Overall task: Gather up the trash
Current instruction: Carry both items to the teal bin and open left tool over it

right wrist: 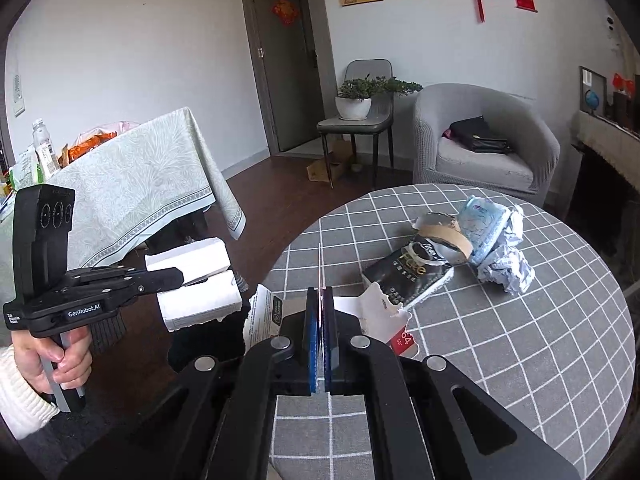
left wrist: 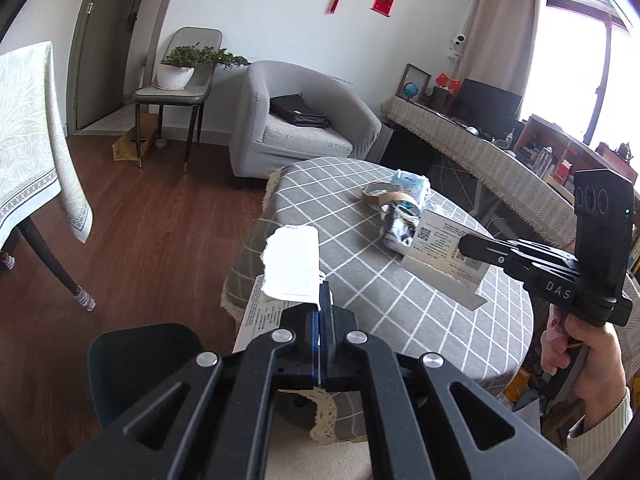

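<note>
My left gripper point(left wrist: 324, 292) is shut on a torn white paper piece point(left wrist: 294, 262), held above the near left edge of the round checked table point(left wrist: 400, 312); it also shows in the right wrist view point(right wrist: 178, 276) with the white paper point(right wrist: 196, 280). My right gripper point(right wrist: 320, 300) is shut on a torn printed card point(right wrist: 372, 316) above the table point(right wrist: 520, 340); it shows in the left wrist view point(left wrist: 466, 246) holding the card point(left wrist: 444, 256). A trash pile lies on the table: a dark packet point(right wrist: 404, 276), cardboard tape ring point(right wrist: 444, 234), blue tissue pack point(right wrist: 482, 228), crumpled paper point(right wrist: 508, 266).
A dark bin point(left wrist: 140, 364) stands on the wood floor below the left gripper. A grey armchair point(left wrist: 304, 120), a chair with a potted plant point(left wrist: 176, 76), a cloth-covered dining table point(right wrist: 128, 188) and a long side desk point(left wrist: 480, 148) surround the round table.
</note>
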Available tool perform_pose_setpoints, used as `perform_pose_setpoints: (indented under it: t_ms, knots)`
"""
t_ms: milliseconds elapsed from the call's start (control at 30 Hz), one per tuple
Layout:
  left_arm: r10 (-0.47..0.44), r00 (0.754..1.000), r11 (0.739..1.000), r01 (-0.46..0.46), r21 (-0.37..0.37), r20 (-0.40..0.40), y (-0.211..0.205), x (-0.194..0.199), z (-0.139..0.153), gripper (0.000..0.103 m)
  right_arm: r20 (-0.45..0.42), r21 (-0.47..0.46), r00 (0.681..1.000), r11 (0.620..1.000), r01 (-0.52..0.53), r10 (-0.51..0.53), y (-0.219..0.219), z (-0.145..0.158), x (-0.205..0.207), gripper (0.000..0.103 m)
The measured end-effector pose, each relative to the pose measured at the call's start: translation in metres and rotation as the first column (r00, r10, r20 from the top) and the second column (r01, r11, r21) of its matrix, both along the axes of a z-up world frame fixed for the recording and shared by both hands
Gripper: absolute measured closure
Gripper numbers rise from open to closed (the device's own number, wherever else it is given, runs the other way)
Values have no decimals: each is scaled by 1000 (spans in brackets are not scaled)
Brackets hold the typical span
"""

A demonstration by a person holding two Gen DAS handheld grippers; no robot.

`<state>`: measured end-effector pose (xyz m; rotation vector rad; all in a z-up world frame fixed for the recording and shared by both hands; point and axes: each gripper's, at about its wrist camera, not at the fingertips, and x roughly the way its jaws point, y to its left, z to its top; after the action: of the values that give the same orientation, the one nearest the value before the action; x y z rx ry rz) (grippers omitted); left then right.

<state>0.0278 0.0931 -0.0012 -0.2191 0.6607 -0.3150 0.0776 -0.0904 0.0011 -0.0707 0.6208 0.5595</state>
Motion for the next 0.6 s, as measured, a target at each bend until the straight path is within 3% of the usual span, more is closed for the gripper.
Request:
perform_pose_setpoints:
  t_ms: [300,600]
  knots:
    - [107,987,993,-101,56,-116,70,12,-36,102,-41,2,994,995,-102,102,81,-6,13,101]
    - [154,942,986,-125,113,-299,117,20,-92,102,-142,-78,977,982,-171,159,149,-42,24,101]
